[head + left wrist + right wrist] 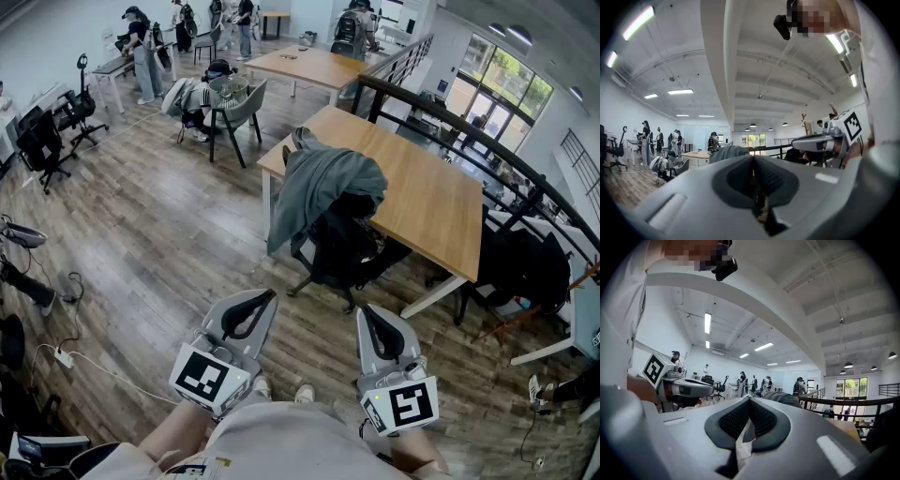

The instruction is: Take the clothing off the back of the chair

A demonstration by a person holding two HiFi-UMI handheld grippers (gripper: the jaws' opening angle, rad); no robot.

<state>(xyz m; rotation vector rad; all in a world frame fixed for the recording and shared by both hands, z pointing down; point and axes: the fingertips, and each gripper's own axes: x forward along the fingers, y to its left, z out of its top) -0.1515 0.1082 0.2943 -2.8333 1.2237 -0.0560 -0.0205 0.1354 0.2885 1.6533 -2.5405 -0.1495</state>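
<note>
The grey jacket [319, 187] hung draped over the back of a black office chair [349, 253], which stood pushed up to the near edge of a long wooden table [427, 202]. The cloth covered the chair's back and, in the head view, spilled down its left side toward the wooden floor [159, 244]. Both grippers were held low at the bottom of that view, close to the person's body, side by side and pointing level toward the chair. The left gripper [270, 294] was clenched, its jaws pressed together with nothing between them. The right gripper [366, 309] was clenched and empty in the same way. Neither touched the jacket, which lay ahead of them and well apart, with a stretch of bare floor between the jaw tips and the chair's base. The chair stood roughly straight ahead, between the lines of the two grippers. In each gripper view the rounded grey top of the jacket showed just above the closed jaw tips, far off. A few people [142, 52] stood at the far end of the room.
</note>
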